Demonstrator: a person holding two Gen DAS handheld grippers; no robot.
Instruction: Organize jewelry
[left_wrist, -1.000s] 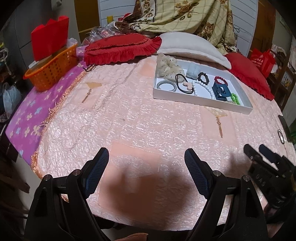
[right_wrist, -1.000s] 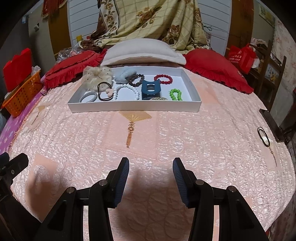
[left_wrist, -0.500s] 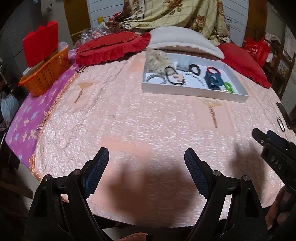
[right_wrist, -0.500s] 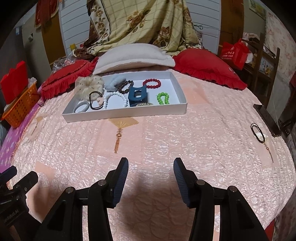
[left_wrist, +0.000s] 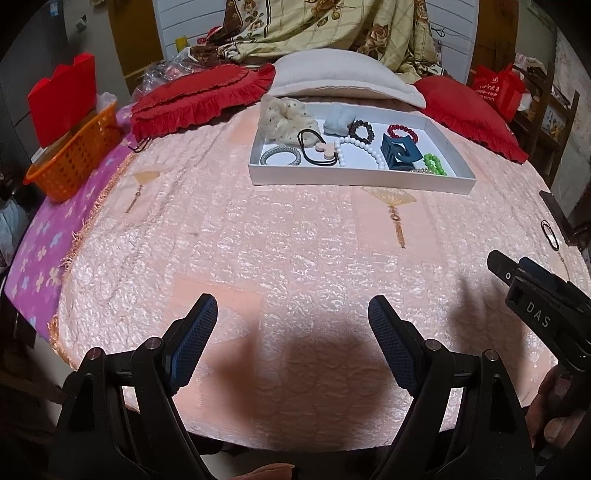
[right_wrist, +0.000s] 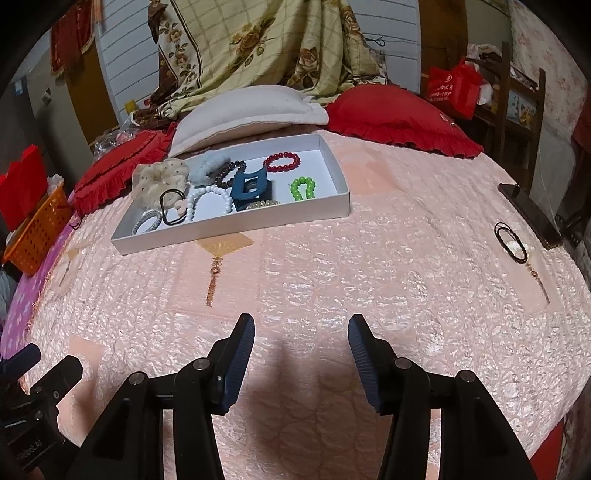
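Observation:
A white tray (left_wrist: 354, 181) (right_wrist: 229, 230) lies on the pink bedspread and holds several items: a cream scrunchie (right_wrist: 159, 180), a white bead bracelet (right_wrist: 207, 197), a blue hair claw (right_wrist: 249, 190), a red bead bracelet (right_wrist: 282, 162) and a green bead bracelet (right_wrist: 303, 188). A black hair tie (right_wrist: 511, 242) (left_wrist: 550, 234) lies loose at the bed's right edge. My left gripper (left_wrist: 291, 314) is open and empty near the front edge. My right gripper (right_wrist: 301, 328) is open and empty, right of the left one.
A dark phone (right_wrist: 530, 216) lies by the hair tie. An orange basket (left_wrist: 74, 155) with a red box stands at the far left. Red cushions (left_wrist: 199, 99) and a white pillow (left_wrist: 343, 79) lie behind the tray.
Both grippers have risen and tilted, so the tray looks farther off. The right view has turned to the right and brought the black hair tie nearer. Both stay open.

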